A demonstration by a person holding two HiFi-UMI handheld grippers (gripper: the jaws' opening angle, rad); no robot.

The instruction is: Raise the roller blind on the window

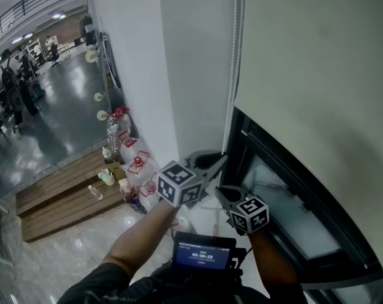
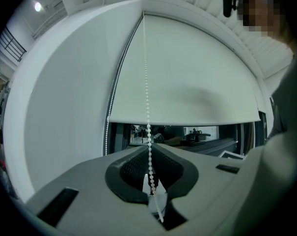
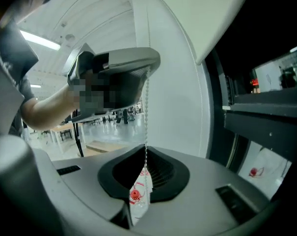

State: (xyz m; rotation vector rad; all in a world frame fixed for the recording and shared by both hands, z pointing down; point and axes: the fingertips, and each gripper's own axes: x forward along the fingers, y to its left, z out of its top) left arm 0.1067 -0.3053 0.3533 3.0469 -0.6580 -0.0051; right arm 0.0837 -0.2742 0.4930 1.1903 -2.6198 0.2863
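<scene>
The pale roller blind (image 1: 318, 75) covers most of the window, and its bottom bar (image 2: 187, 122) hangs a little above the sill. A white bead chain (image 1: 231, 75) runs down the blind's left edge. My left gripper (image 1: 224, 158) is shut on this chain (image 2: 147, 82), which passes straight between the closed tips (image 2: 149, 146). Just below it, my right gripper (image 1: 218, 190) is closed on the same chain (image 3: 146, 117) at its tips (image 3: 145, 149). The left gripper (image 3: 149, 69) shows above in the right gripper view, with the chain taut between the two.
A dark window frame (image 1: 267, 170) and glass lie below the blind. A white wall (image 1: 178, 75) stands to the left. Bottles and bags (image 1: 125, 170) sit on a wooden step (image 1: 64, 195). A small screen (image 1: 204, 252) hangs at my chest.
</scene>
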